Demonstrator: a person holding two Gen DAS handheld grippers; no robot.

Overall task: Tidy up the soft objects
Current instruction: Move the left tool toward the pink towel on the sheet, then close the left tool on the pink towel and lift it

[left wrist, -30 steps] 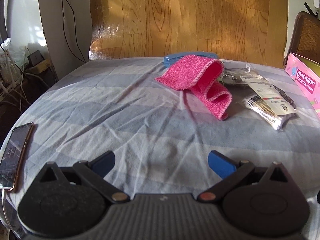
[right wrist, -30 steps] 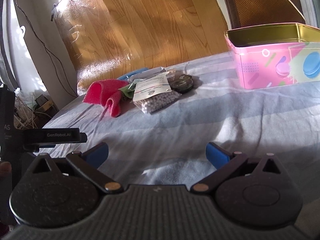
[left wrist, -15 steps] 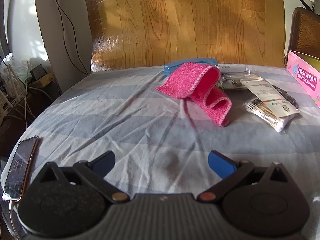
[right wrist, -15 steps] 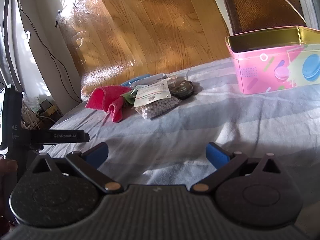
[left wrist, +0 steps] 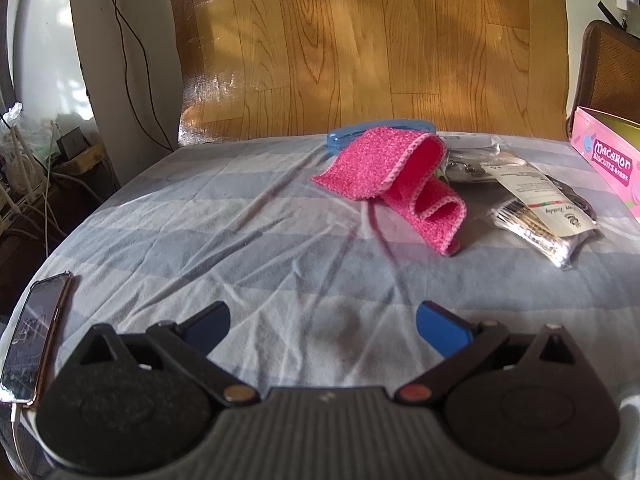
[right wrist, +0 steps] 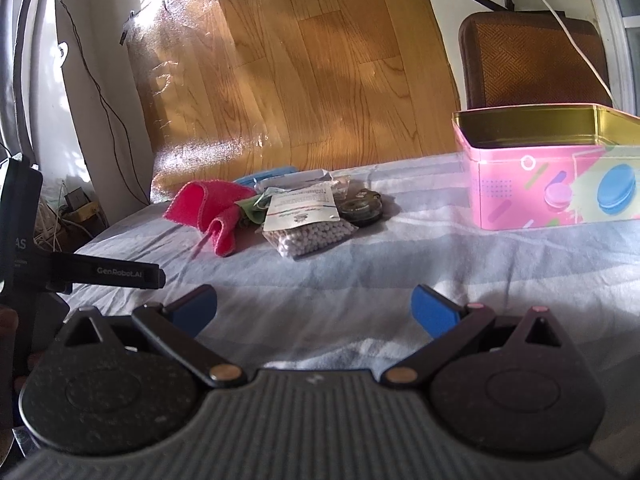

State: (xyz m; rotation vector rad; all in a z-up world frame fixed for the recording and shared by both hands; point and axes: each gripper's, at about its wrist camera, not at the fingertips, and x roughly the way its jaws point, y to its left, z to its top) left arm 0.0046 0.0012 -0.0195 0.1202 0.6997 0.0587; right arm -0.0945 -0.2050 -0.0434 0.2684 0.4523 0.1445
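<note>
Pink cloth (left wrist: 394, 184) sits crumpled on the striped bedsheet (left wrist: 240, 232), far side, folded over itself in a loose loop, one end resting on a blue flat item (left wrist: 340, 138) behind it. Left view: left claw (left wrist: 322, 324) released, fingers spread wide, holding nothing, low over the sheet, well short of the cloth and aimed roughly at it. Judgement: this is the approach stage, nothing picked yet. Just right of the cloth, a bag of cotton swabs (left wrist: 536, 228) with a paper label, touching or nearly touching it; a clear packet behind that. Pink macaron tin (left wrist: 608, 160) further right of the cloth at the frame edge. Phone (left wrist: 34, 344) with cable lies well left of the cloth at the bed edge, out of the way. Path from claw to cloth looks free of clutter.

Right view: right claw (right wrist: 314, 306) also released, empty, hovering low over the sheet. Cloth (right wrist: 208, 212) far left of centre, a green scrap (right wrist: 250, 206) tucked against it. Right of the cloth: bag of white pellets (right wrist: 312, 236), then a dark round tin (right wrist: 360, 210). Macaron tin (right wrist: 552, 168) well right of the cloth, lid off, likely the drop target. Left claw's body (right wrist: 84, 274) pokes in left of the cloth. Risk: grabbing the cloth may drag the neighbouring bags.
</note>
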